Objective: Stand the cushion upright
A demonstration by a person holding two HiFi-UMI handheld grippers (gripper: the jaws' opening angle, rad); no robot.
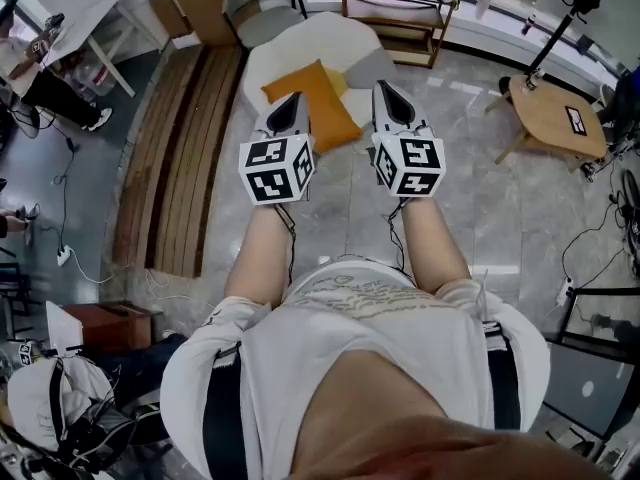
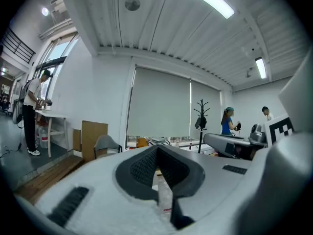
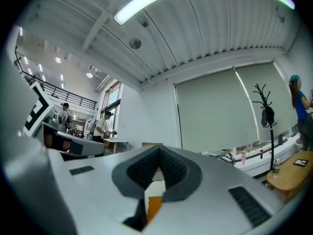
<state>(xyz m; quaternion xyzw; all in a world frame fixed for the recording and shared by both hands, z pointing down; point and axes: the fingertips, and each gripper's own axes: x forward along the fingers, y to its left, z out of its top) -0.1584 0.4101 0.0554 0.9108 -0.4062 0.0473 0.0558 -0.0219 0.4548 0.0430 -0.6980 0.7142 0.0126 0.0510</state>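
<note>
The person stands facing a pale armchair (image 1: 300,53), arms held out side by side, a gripper in each hand. The orange cushion (image 1: 318,103) lies flat on the chair's seat, one corner pointing toward the person; it is not upright. In the head view it sits between the two grippers.

The left gripper (image 1: 292,103) has its jaws closed together with nothing between them. Its tip overlaps the cushion's left edge from above, and I cannot tell whether it touches. The right gripper (image 1: 386,90) is also closed and empty, just beside the cushion's right corner. In the right gripper view, a sliver of orange shows below the joined jaws.

Wooden planks (image 1: 180,158) lie on the floor left of the chair. A low shelf unit (image 1: 400,13) stands behind it. A coat stand (image 2: 201,119) rises by the far blinds.
</note>
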